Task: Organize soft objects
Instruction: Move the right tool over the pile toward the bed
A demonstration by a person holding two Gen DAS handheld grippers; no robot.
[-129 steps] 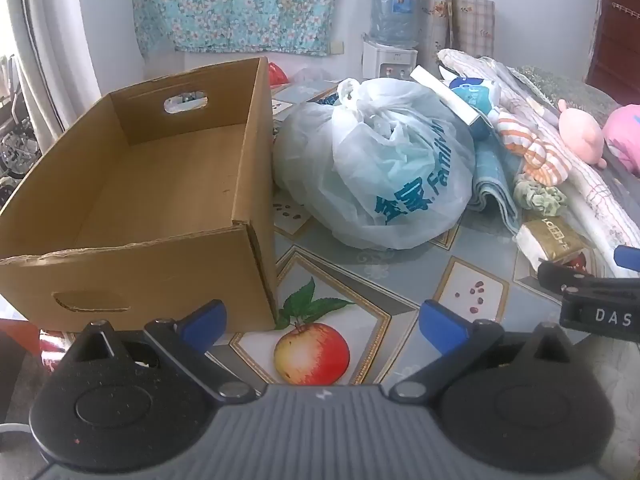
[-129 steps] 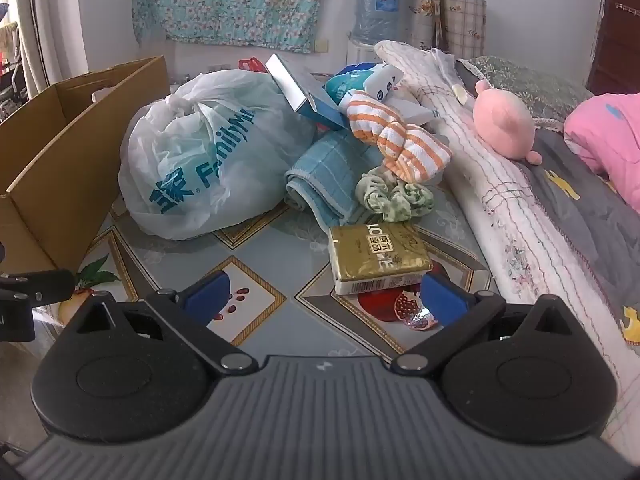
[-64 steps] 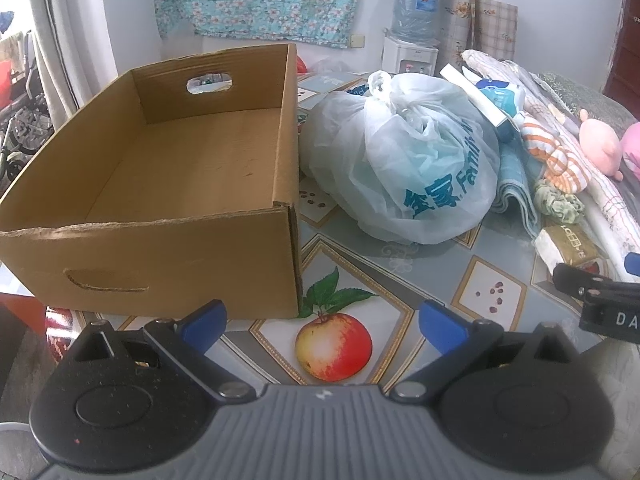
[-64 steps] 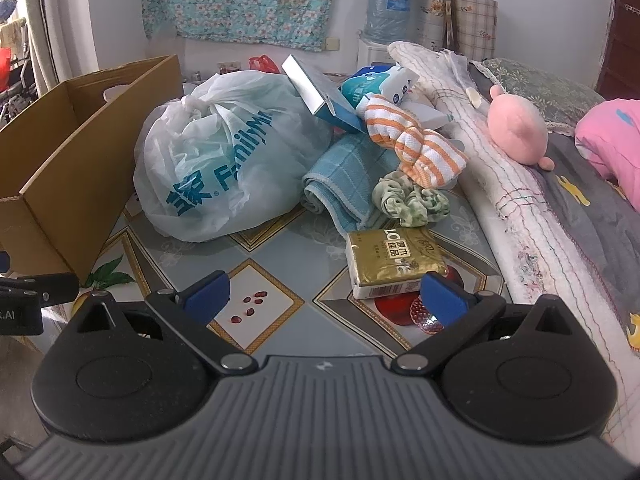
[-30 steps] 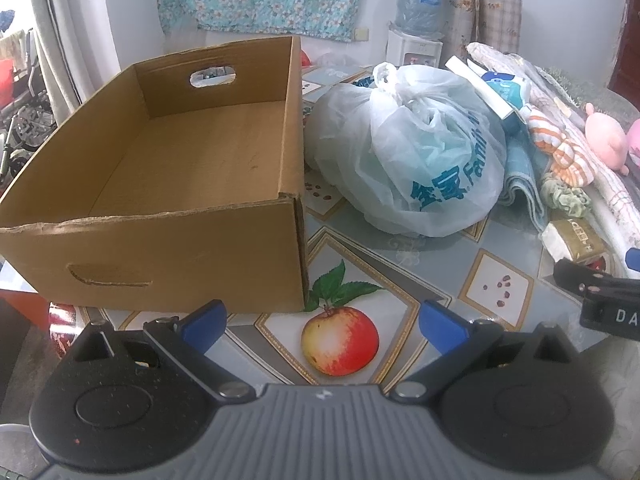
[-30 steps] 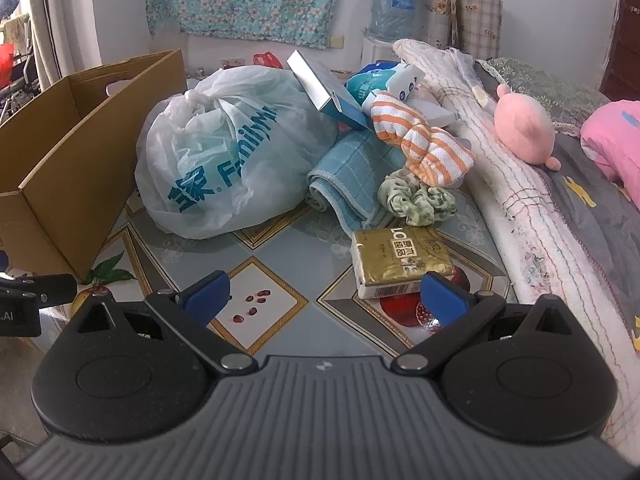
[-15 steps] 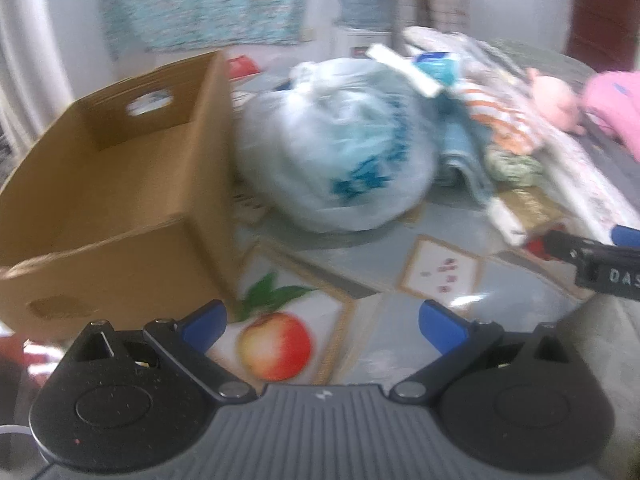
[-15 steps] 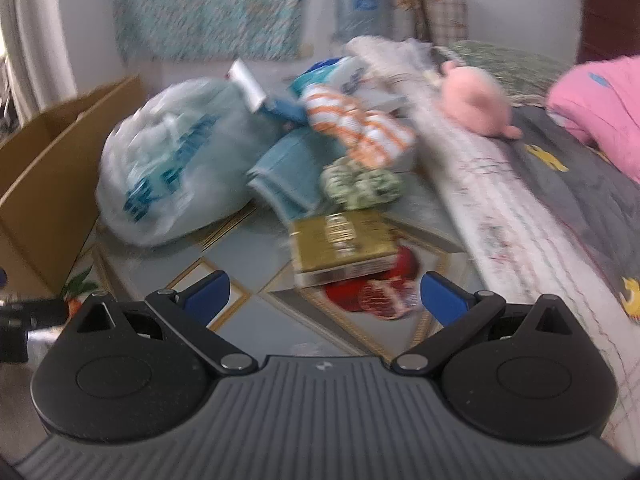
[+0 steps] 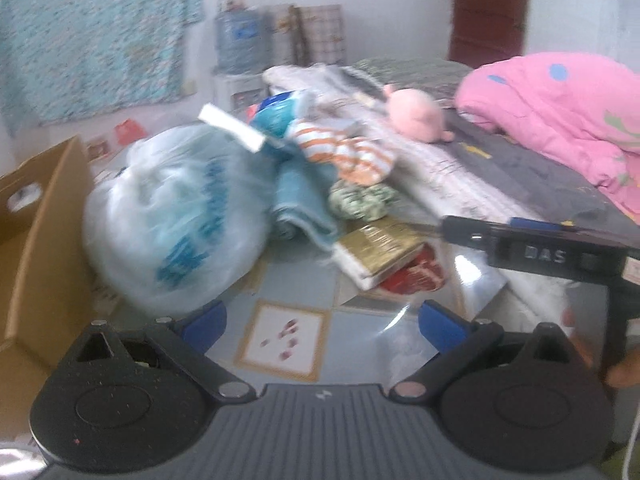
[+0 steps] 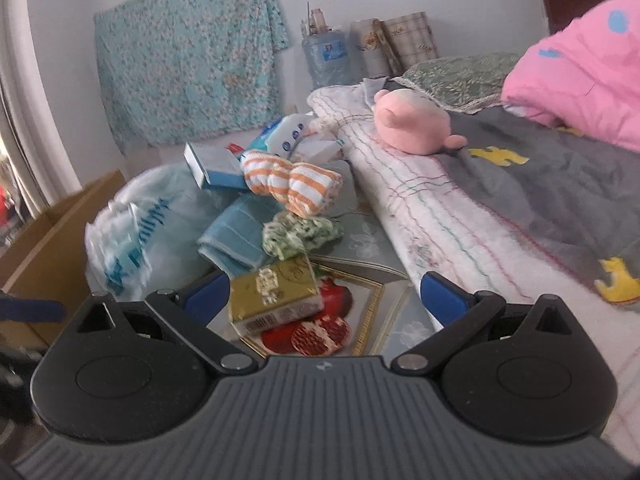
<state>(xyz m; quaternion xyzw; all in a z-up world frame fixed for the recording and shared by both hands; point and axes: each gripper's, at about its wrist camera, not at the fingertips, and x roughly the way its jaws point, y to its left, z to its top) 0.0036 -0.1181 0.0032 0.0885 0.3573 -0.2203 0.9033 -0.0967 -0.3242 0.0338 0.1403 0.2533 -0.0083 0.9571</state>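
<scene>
A pile of soft things lies on the fruit-print table [image 9: 280, 340]: a white plastic bag [image 9: 172, 216] [image 10: 136, 232], a teal towel [image 9: 300, 200] [image 10: 240, 236], an orange-striped cloth [image 9: 344, 152] [image 10: 292, 184] and a green scrunchie [image 9: 360, 200] [image 10: 300, 234]. A gold tissue pack [image 9: 380, 248] [image 10: 276, 292] lies nearest. A pink plush [image 10: 412, 120] rests on the bed. The cardboard box [image 9: 40, 240] stands at the left. My left gripper [image 9: 320, 320] is open and holds nothing. My right gripper [image 10: 320, 300] is open, low over the table, with the gold pack just ahead by its left finger.
The bed [image 10: 520, 200] with a grey quilt and a pink blanket [image 9: 560, 120] runs along the table's right side. A blue-and-white carton [image 10: 216, 168] leans on the bag. A water bottle [image 10: 328, 60] and a floral cloth [image 10: 188, 72] stand at the back wall.
Both views have swung to the right, so the box has slid to the left edge. My right gripper has come closer to the gold pack and the bed. Both grippers stay open.
</scene>
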